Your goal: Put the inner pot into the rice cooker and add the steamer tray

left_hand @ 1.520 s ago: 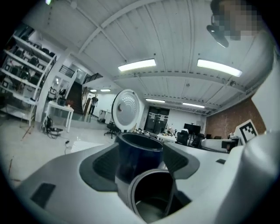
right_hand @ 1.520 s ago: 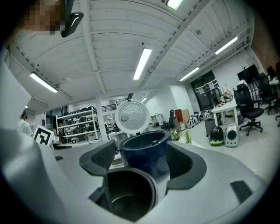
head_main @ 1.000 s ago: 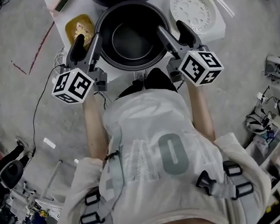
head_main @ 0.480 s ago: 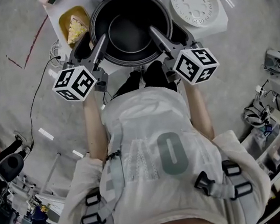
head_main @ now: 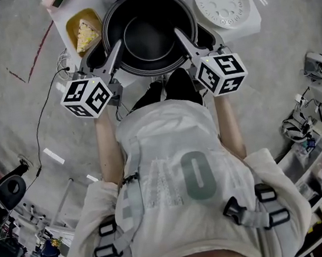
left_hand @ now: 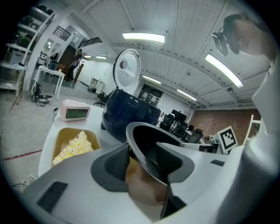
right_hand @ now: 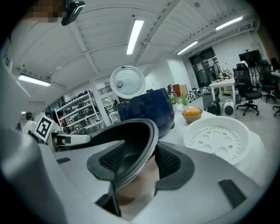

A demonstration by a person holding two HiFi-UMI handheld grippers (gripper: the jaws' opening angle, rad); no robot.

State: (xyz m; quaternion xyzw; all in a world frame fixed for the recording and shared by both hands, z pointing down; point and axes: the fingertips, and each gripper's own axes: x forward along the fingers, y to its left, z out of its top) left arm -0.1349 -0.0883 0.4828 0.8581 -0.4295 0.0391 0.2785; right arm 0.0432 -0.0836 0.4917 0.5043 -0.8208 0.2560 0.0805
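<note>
White desk (right_hand: 177, 131) carries everything. At its far edge we see the dark blue rice cooker (left_hand: 131, 116), lid (left_hand: 127, 72) swung up and open. We can't see into its cavity from any view, so it is probably empty, not confirmed.

The inner pot (head_main: 149, 34) stands upright on the desk, on the person's side of the cooker and outside it. It has nothing inside. So step one is not done: the pot has yet to go into the cooker.

The steamer tray (head_main: 220, 1) lies flat on the desk just right of the pot, untouched, apart from both tongs. Step two is not started.

The left tongs (head_main: 105, 49) are on the pot's left rim and the right tongs (head_main: 194, 36) on its right rim. Both pairs of jaws have just been closing. In each gripper view the rim runs between the pads, one pad outside the wall and one inside, pressed on it. We read this as a two-sided grip being set, with the pot's base down on the desk.

We judge the task at its very start: grip the pot, lift, carry it to the cooker, lower it in, let go, then fetch the tray and seat it on top.
</note>
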